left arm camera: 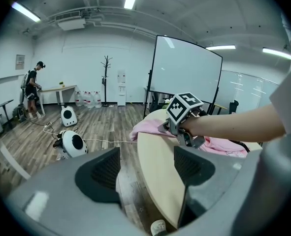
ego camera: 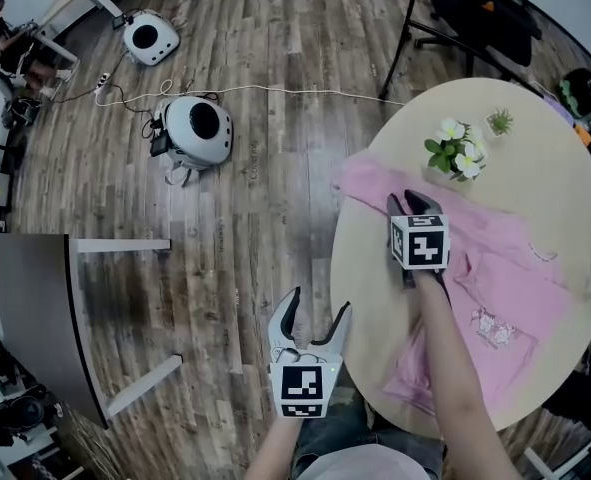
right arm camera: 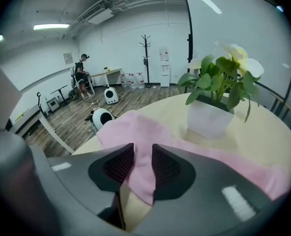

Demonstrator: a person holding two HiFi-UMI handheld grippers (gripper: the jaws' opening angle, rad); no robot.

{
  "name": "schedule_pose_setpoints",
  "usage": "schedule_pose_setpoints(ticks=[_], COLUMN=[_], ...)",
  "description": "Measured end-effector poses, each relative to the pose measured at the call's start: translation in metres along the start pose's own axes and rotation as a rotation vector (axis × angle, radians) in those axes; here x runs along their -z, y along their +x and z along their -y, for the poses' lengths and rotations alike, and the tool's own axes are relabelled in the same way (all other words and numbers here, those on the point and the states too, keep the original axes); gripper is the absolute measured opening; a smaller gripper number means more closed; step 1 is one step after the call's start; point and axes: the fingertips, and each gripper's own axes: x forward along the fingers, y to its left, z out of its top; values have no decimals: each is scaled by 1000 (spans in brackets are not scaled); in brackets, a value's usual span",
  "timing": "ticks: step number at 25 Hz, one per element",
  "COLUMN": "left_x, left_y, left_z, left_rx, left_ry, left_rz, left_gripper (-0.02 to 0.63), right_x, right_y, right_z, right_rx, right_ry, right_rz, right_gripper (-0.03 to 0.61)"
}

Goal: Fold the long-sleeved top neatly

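Evidently soft, light and limp, sprawled rumpled across the round counter [ego camera: 520, 138] beside a potted plant [ego camera: 456, 149]: pink long-sleeved top [ego camera: 515, 268], one fold pinched in right hand-held gripper [ego camera: 407, 201], left hand-held gripper [ego camera: 320, 303] gaping empty off the edge; probably best gripped at cuffs and hem.

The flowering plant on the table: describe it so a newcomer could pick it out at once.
On the round beige table lies a pink top. The flowering plant stands at its far edge, just beyond the right gripper. Unlike the smaller spiky green plant behind it, it has white blooms and a white pot.
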Motion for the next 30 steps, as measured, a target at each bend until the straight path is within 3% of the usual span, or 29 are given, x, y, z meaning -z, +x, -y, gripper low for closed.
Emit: schedule_pose_setpoints(ticks=[6, 10, 14, 20, 30], left_x=[0, 0, -2, -14, -42], left_y=[5, 6, 1, -3, -5], left_z=[2, 4, 4, 10, 65], left_rx=[3, 7, 7, 9, 130], left_ry=[-6, -2, 2, 8, 76], left_rz=[-5, -4, -1, 25, 78], left_gripper=[456, 456, 456, 456, 456], right_x=[0, 1, 1, -19, -48], right_y=[2, 2, -4, -47, -159], right_z=[0, 1, -2, -13, 25], right_rx=[22, 25, 9, -26, 15], right_ry=[-46, -69, -55, -35, 35], right_rz=[-22, -25, -19, 79, 239], right_gripper=[123, 54, 44, 44, 43])
